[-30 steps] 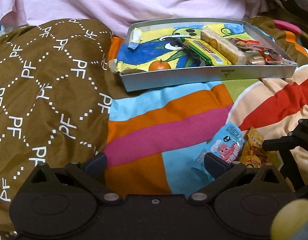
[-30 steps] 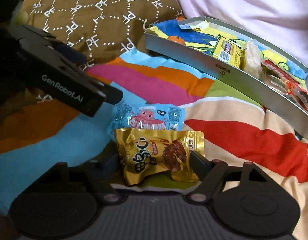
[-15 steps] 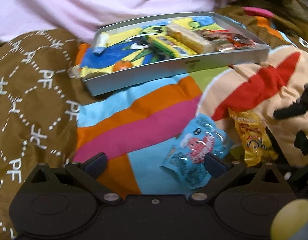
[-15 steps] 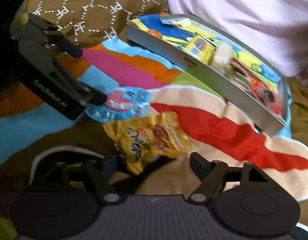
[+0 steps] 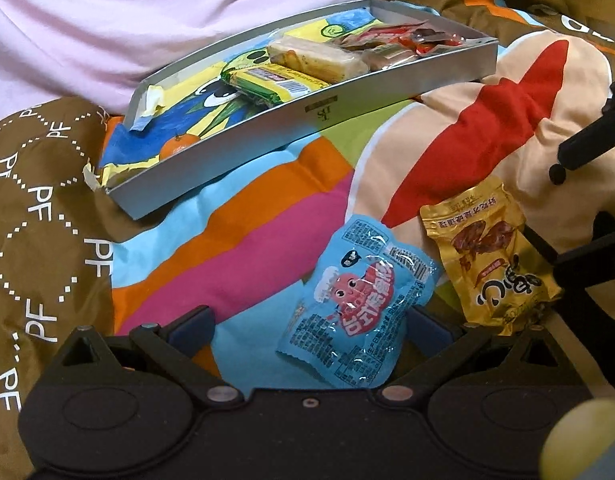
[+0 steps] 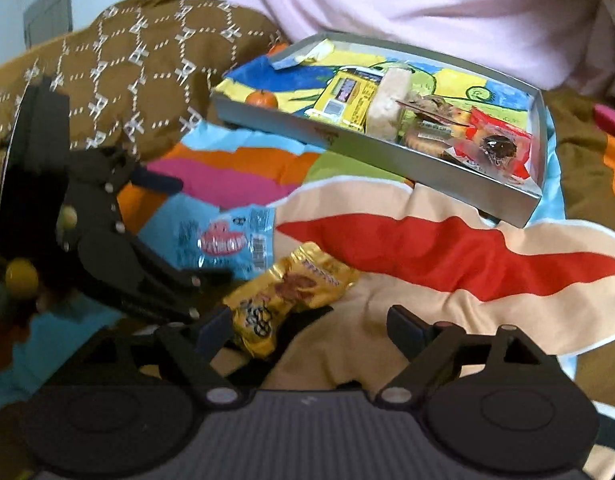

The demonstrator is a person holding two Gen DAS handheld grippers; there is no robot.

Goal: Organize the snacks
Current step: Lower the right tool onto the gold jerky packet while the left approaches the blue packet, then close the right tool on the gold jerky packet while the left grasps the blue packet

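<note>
A: Looking along our left gripper point(image 5: 309, 326), we see its fingers spread wide, with the blue packet point(image 5: 357, 306) lying flat on the striped blanket point(image 5: 247, 248) between them, closer to the right finger point(image 5: 427, 326). We cannot tell whether that finger touches it.

B: Our right gripper point(image 6: 309, 322) is spread too. The gold packet point(image 6: 287, 292) lies on the blanket just beside its left finger point(image 6: 215, 326), with one end reaching in between the fingers. Nothing is pinched on either side.

A: From the left view the gold packet point(image 5: 491, 256) sits at about 3 o'clock from the blue one, the two nearly touching.

B: In our right view the blue packet point(image 6: 227, 242) is at 10 o'clock from the gold one, and the left gripper point(image 6: 179, 228) reaches over it from 9 o'clock.

A: The gray tray point(image 5: 319, 112) rests farther back at 12 o'clock, against the pink cloth point(image 5: 147, 20). It holds a yellow bar point(image 5: 267, 82), a pale cake bar point(image 5: 315, 56) and red wrappers point(image 5: 391, 36) bunched toward its right end, plus a small orange point(image 5: 179, 146) near its left end.

B: We see the same tray point(image 6: 387, 152) at 1 o'clock, well apart from both loose packets. A brown patterned pillow point(image 6: 139, 72) lies left of it.
</note>
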